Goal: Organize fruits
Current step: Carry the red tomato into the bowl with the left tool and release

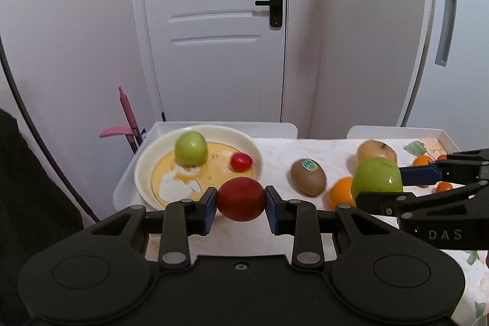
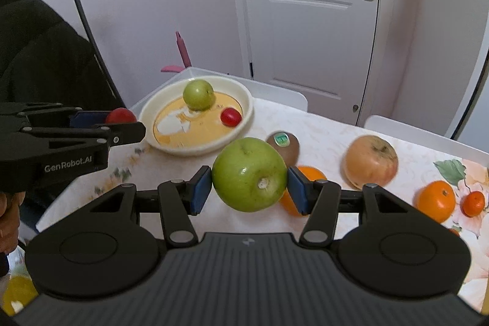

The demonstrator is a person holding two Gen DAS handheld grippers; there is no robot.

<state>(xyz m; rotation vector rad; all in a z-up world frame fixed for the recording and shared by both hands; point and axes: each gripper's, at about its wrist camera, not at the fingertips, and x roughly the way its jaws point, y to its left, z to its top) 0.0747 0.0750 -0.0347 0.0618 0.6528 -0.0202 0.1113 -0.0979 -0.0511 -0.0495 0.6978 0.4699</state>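
Fruits split between two places: some in the shallow cream-coloured round dish with a yellow printed centre (image 1: 146, 164), the rest loose on the floral-patterned tablecloth (image 2: 330, 136).

In dish: one small round green apple (image 1: 191, 148) and one small glossy red cherry tomato (image 1: 241, 162), apart from each other.

Left gripper (image 1: 240, 199): blue pads clamped on a round dark-red fruit (image 1: 240, 199), held off the cloth. Dish lies straight ahead of its fingers, near rim just beyond the fruit.

Right gripper (image 2: 249, 174): pads closed on a large green apple with its stem end facing the camera (image 2: 249, 174), also held off the cloth. From this gripper the dish lies ahead and to the left, well apart.

Loose on cloth: brown oval kiwi with a green sticker (image 2: 284, 147), long axis roughly along the view; pale orange-yellow round apple (image 2: 370, 161); orange citrus partly hidden behind the right pad (image 2: 308, 173); a medium orange (image 2: 436, 200) and a tiny orange (image 2: 473, 203) at far right.

Judgement: left gripper is nearer the dish, so its red fruit probably goes in first. Open floor shows at the dish's near-left. Right gripper must travel left across the kiwi; risk of crowding the left gripper at the rim.
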